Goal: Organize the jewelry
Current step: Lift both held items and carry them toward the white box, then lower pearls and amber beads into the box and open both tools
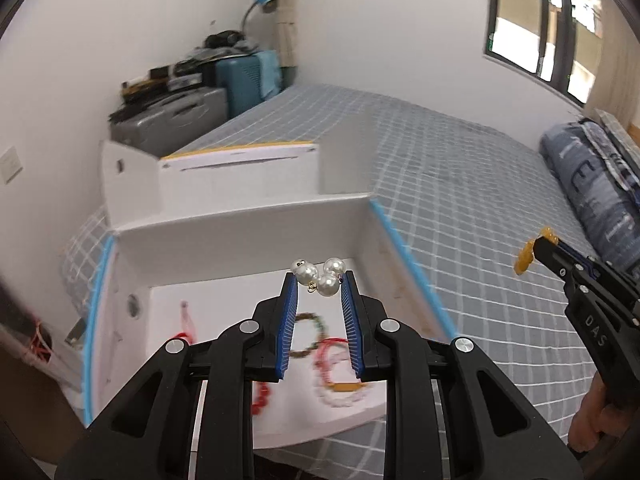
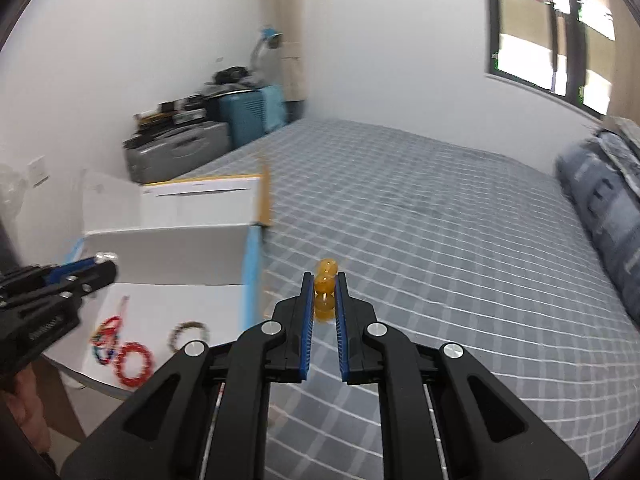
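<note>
My left gripper (image 1: 319, 282) is shut on a white pearl bracelet (image 1: 320, 276) and holds it above the open white box (image 1: 244, 220). Several bead bracelets lie on the box floor: a green-brown one (image 1: 310, 334), a red one (image 2: 134, 364) and a white-pink one (image 1: 340, 392). My right gripper (image 2: 325, 284) is shut on an amber bead bracelet (image 2: 325, 294) and holds it over the checked bed, right of the box. The right gripper also shows in the left wrist view (image 1: 538, 250), and the left gripper in the right wrist view (image 2: 106, 264).
The box has blue-taped edges (image 1: 408, 268) and a raised lid with a yellow edge (image 1: 240, 160). The grey checked bedsheet (image 2: 440, 240) spreads to the right, with a folded blue blanket (image 1: 592, 184) at its far side. Suitcases (image 1: 180, 116) stand in the corner.
</note>
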